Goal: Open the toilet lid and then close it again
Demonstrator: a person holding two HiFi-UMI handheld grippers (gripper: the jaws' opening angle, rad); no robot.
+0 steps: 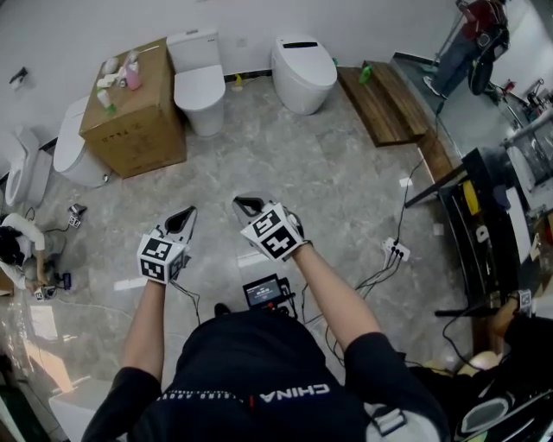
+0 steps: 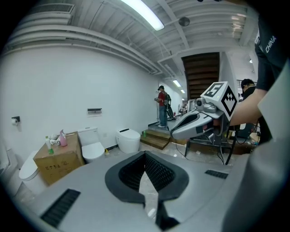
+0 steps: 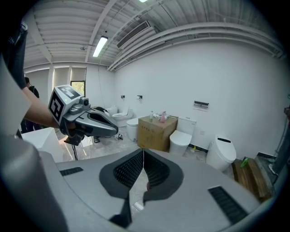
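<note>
Floor (image 1: 328,181) open ahead; toilets (image 1: 200,86) along far wall (image 1: 78,26); left claw (image 1: 186,213), right claw (image 1: 244,205) closed.

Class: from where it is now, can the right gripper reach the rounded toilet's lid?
Probably not yet. The right gripper hangs mid-room, shut and empty, with the rounded toilet across the floor at the wall. Nothing blocks the way; the person must walk closer.

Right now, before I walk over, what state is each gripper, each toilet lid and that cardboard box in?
Left gripper: shut, empty.
Right gripper: shut, empty.
Square-tank toilet: lid down.
Rounded toilet: lid down.
Toilet left of the box: lid down.
Cardboard box: closed, bottles standing on top.
</note>
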